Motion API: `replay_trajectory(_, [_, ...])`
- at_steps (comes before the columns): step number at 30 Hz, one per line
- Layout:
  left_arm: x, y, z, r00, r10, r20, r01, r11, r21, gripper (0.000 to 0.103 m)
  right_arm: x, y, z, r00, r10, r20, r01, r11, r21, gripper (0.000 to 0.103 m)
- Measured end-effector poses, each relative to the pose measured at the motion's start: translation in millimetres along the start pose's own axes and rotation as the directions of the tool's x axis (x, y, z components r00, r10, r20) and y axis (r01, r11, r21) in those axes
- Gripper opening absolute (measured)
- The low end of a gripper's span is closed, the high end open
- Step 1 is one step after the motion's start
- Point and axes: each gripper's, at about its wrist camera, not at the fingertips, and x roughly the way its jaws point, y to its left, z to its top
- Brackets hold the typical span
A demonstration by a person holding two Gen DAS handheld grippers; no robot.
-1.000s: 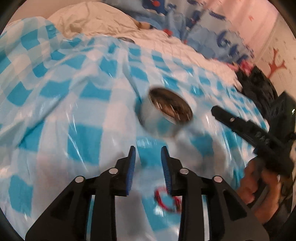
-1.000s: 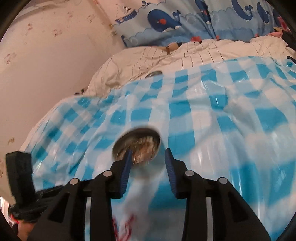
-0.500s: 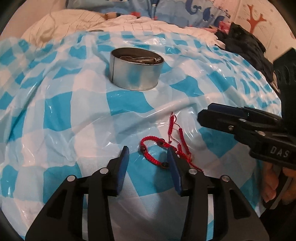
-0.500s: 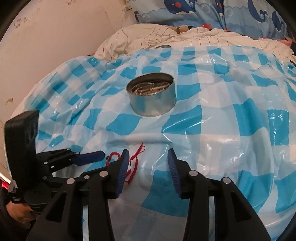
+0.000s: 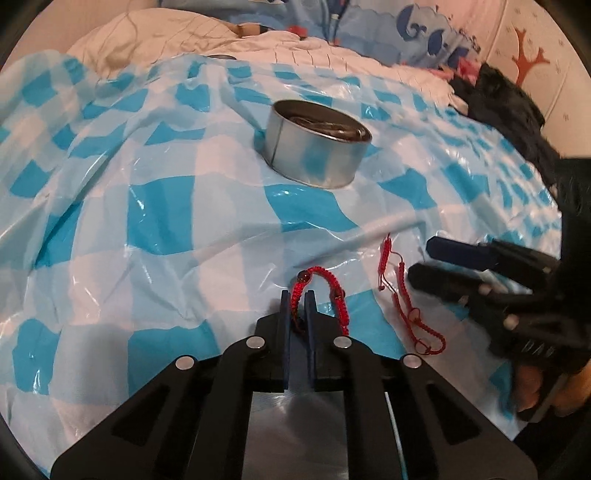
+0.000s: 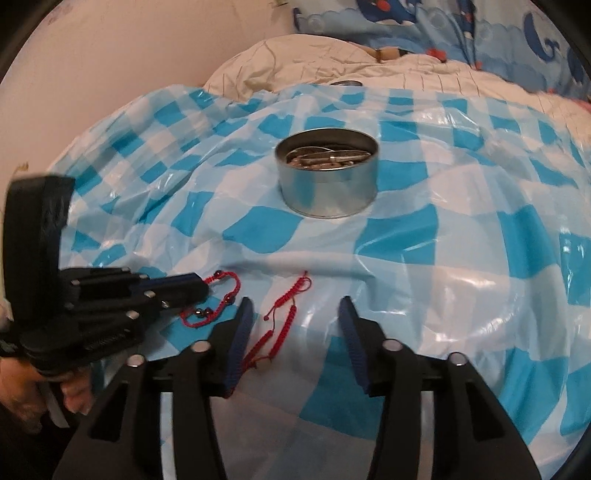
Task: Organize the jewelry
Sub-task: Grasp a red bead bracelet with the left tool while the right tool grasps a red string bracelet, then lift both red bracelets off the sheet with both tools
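A red braided bracelet with dark beads lies on the blue-and-white checked plastic sheet. My left gripper is shut on its looped end; it shows at the left in the right wrist view, with the bracelet beside it. The bracelet's thin red cords trail to the right, also seen in the right wrist view. My right gripper is open above the cords and holds nothing. A round metal tin with metal pieces inside stands beyond.
A cream quilt and blue whale-print pillows lie behind the sheet. A black garment sits at the far right. A pale wall runs along the left side.
Both grippers dropped low toward the sheet. My left gripper closed on the red bracelet's loop. My right gripper came in over the cords and stayed open.
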Motion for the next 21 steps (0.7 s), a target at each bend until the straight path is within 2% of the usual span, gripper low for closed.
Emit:
replay_trajectory(6, [-10,9,3,0.999,-0.017,0.028,0.018,0.999,-0.037,0.006,20,8,1,0.998,-0.037,-0.047,0.035,0.998,-0.050,0.063])
replay_trajectory(8, [-10,11,4,1.000,-0.012,0.026,0.013,0.999,-0.043,0.006,24,16,-2,0.994,-0.077,-0.071,0.069,0.991,-0.113,0.063])
replay_trajectory(10, [-7,10,4,1.000,-0.011,0.019,0.012,0.999,-0.042,0.006,25,25,-6,0.990,-0.120,-0.074,0.104,0.976,-0.192,0.052])
replay_trajectory(12, [-4,8,3,1.000,-0.009,0.011,0.010,0.999,-0.035,0.006,23,30,-9,0.983,-0.168,-0.067,0.147,0.957,-0.250,0.012])
replay_trajectory(13, [-3,7,3,1.000,-0.010,0.008,0.010,0.999,-0.032,0.006,22,28,-9,0.985,-0.154,-0.080,0.130,0.960,-0.247,0.006])
replay_trajectory(16, [-2,5,3,1.000,-0.014,0.005,0.014,1.000,-0.026,0.006,19,19,-8,0.990,-0.109,-0.084,0.091,0.976,-0.197,0.004])
replay_trajectory(18, [-4,4,4,1.000,-0.025,0.017,0.026,0.999,-0.030,0.006,13,10,-4,0.996,-0.045,-0.076,0.036,0.992,-0.121,0.004])
replay_trajectory(21, [-12,3,7,0.998,-0.050,0.043,0.052,0.998,-0.041,0.006,-2,-1,2,0.999,0.046,-0.020,-0.046,0.998,-0.034,0.004])
